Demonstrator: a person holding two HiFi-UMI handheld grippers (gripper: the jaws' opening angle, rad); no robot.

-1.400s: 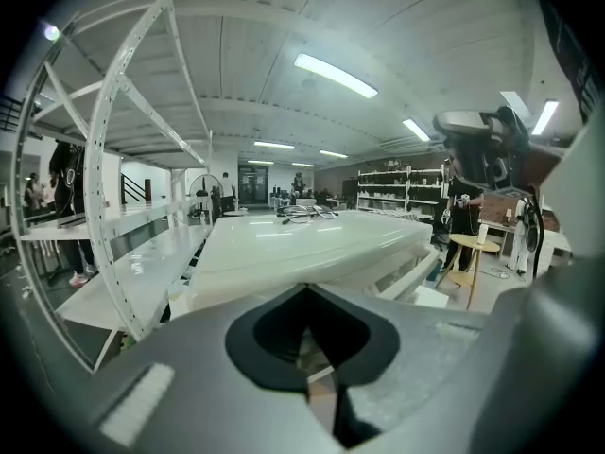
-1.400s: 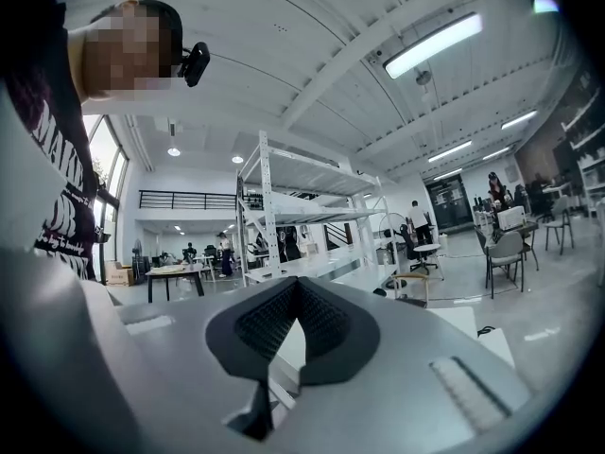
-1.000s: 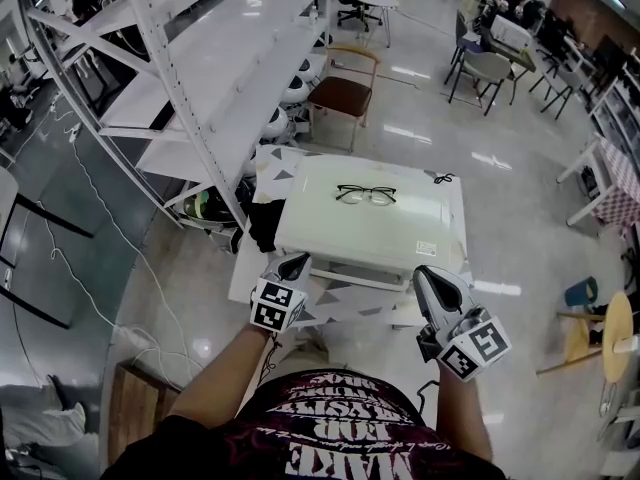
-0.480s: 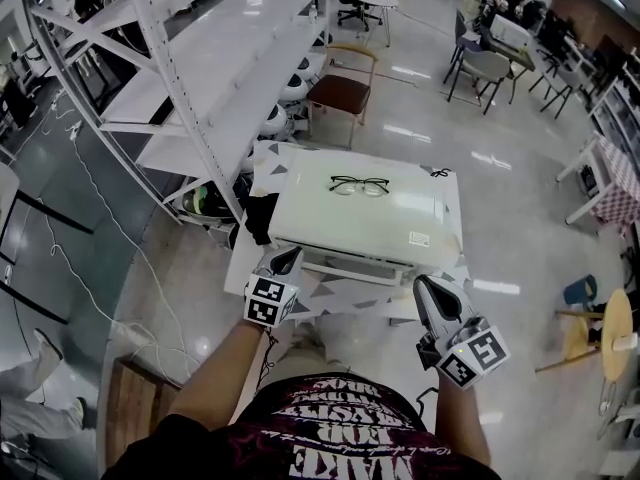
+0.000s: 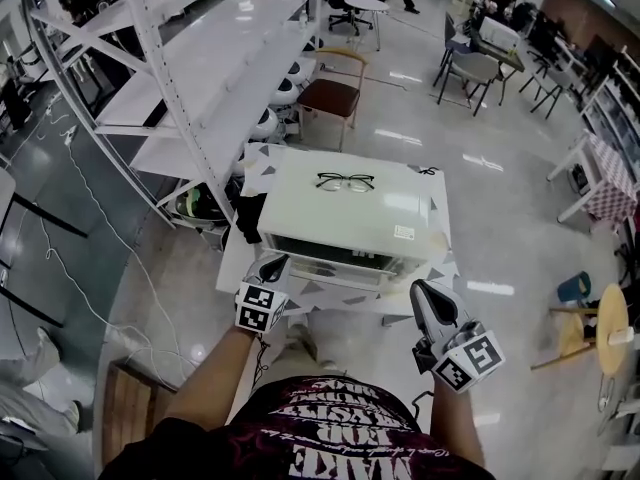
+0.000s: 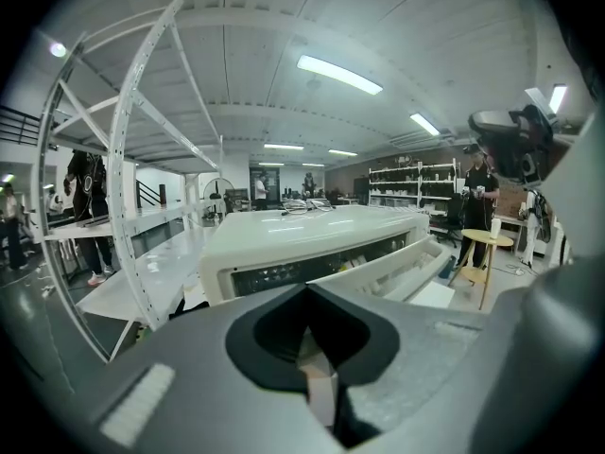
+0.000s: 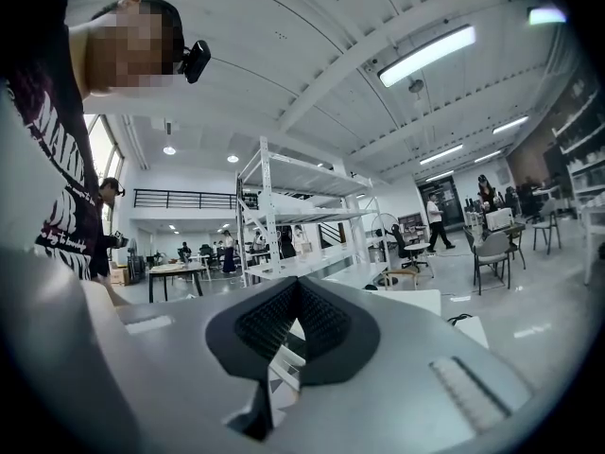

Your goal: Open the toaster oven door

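A white toaster oven (image 5: 360,213) stands on a small patterned table (image 5: 335,295) with a pair of glasses (image 5: 345,181) on its top. Its door (image 5: 335,274) is tipped forward, and a dark strip of the inside shows above it. The left gripper view shows the same door (image 6: 406,265) slanting down in front of the dark opening. My left gripper (image 5: 270,265) is shut just off the oven's front left corner and holds nothing. My right gripper (image 5: 423,290) is shut and empty at the front right, apart from the door.
A tall white shelf rack (image 5: 190,98) runs along the left, with a black object (image 5: 248,218) between it and the oven. A brown chair (image 5: 325,93) stands behind the table. A round wooden stool (image 5: 610,330) is at the right. Polished floor surrounds the table.
Both grippers have drawn back slightly toward me from the oven's front. The oven now sits higher and smaller in the head view, and more dark interior shows above the door.
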